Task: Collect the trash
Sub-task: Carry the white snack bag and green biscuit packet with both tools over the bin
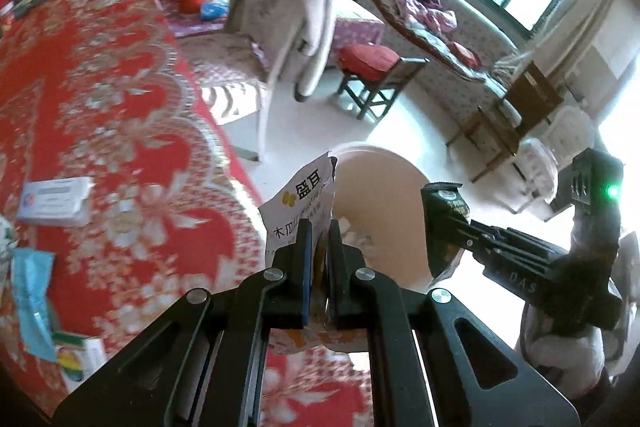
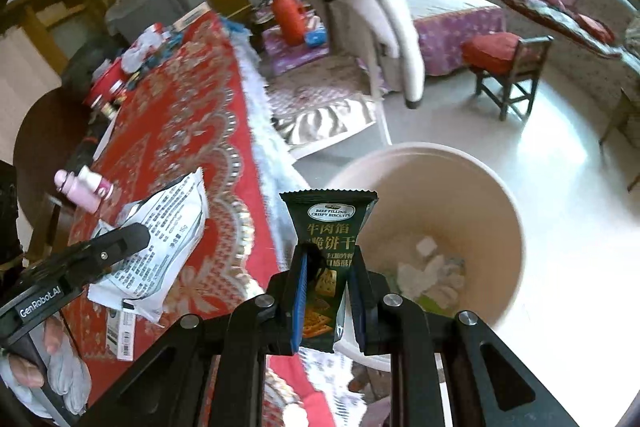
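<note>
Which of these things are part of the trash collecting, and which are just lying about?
In the job: white wrapper in the left gripper; green biscuit wrapper in the right gripper; trash bin.

Lying about: pink bottle, red thermos, stool.

A glossy dark-green foil biscuit wrapper, a crinkled white plastic snack packet, a smooth beige plastic bin (matt inside), red patterned woven cloth over the bench.
</note>
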The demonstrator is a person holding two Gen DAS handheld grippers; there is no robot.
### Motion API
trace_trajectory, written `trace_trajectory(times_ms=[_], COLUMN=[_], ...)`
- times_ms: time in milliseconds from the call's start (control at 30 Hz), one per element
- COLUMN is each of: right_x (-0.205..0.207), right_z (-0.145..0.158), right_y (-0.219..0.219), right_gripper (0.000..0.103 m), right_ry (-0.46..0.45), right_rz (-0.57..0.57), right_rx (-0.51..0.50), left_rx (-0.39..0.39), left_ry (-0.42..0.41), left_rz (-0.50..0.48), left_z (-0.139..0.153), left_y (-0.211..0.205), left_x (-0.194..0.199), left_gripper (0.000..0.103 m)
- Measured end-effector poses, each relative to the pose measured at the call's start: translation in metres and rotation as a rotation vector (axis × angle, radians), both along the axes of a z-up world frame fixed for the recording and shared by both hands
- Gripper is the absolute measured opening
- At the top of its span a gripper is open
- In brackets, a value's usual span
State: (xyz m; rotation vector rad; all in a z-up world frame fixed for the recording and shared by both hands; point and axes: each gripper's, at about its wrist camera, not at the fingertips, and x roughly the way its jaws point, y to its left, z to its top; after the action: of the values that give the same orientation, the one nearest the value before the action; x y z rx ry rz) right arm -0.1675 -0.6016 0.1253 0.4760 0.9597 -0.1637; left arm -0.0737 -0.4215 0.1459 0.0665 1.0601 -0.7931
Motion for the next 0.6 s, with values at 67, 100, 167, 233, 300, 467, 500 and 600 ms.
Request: trace_trajectory(times_ms=[67,100,167,233,300,467,500,600], right_x=[-0.005,-0.009,-0.013,-0.017,-0.021,-0.026,-0.026,-0.028], right_z=[-0.002,-0.003,-0.005,-0.008,-0.011,-0.017,-0.017,-0.02], right_y=[-0.008,-0.014,-0.02,-0.027,-0.034,-0.046,-0.047,-0.054], right_gripper=[0.018,0.018,0.018,0.018,0.018,0.018,0.018,0.018], right_ry=[0.005,0.007,0.015,0.021,0.027,0.042,0.044,0.05], right_rz=[-0.015,-0.023,-0.035,-0.044,-0.052,-0.059,-0.06,-0.061], right_rx=[0.001,0.002,0.001,0.0,0.001,-0.005,-0.005,-0.004], left_rx=[0.001,0.003,0.004,0.002,0.002,0.012,0.013,0.021], left_ry=[0.008,0.012,0.02,0.029,0.039,0.052,0.055,0.054], left_rz=[-0.014,-0.021,-0.033,-0.043,-0.05,-0.062,-0.063,-0.066], left_z=[-0.003,-0.005,-0.009,-0.013,-0.017,-0.028,-0.031,-0.034], left_y=[-0.011,-0.018,-0.03,-0.042,-0.053,-0.075,-0.079,-0.087], left_x=[-0.002,-0.003,-0.005,-0.007,-0.007,-0.009,-0.009,-0.009], left_gripper=[0.004,0.004,0.004,0.004,0.004,0.004,0.004,0.004])
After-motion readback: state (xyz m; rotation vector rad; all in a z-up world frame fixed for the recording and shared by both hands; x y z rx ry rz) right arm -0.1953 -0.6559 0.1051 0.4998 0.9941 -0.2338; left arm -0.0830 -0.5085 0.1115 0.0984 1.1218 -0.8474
